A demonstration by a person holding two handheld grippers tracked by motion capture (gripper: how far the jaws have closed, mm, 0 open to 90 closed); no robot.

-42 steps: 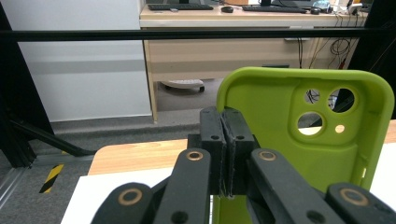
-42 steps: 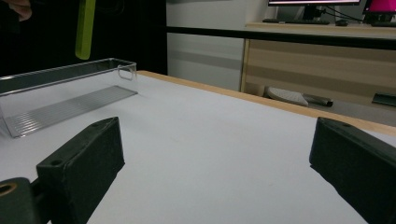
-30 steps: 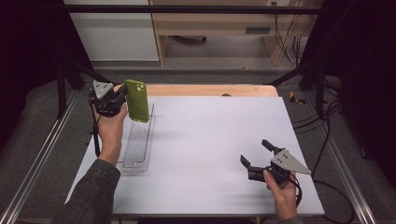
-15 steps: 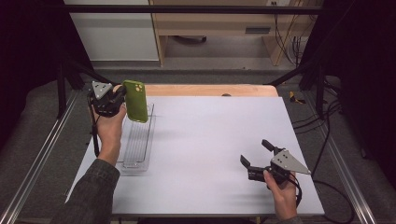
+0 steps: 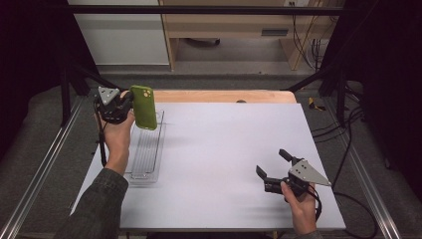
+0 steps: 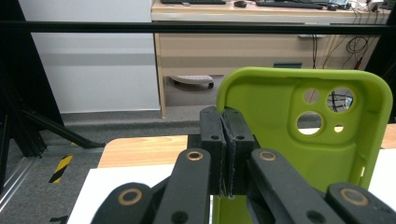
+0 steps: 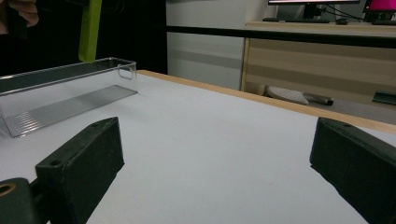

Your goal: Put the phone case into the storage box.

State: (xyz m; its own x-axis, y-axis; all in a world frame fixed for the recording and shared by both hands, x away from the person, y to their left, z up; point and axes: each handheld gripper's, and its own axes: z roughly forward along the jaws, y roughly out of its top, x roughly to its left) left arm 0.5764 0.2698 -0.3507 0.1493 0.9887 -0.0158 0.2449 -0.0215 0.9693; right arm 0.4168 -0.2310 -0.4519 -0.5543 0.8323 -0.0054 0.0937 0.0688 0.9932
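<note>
Green phone case (image 5: 144,107) upright, long axis vertical, camera holes topmost

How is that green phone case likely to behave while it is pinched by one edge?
The green phone case is an empty thin shell with camera cutouts, so probably light. It stands upright from the left gripper without sagging, so likely fairly stiff, perhaps slightly bendy. Held by one edge only, above the clear tray, it might pivot if bumped.

Left gripper (image 5: 125,105) raised at far left, jaws clamped together, right gripper (image 5: 271,164) low near right, jaws spread wide
</note>
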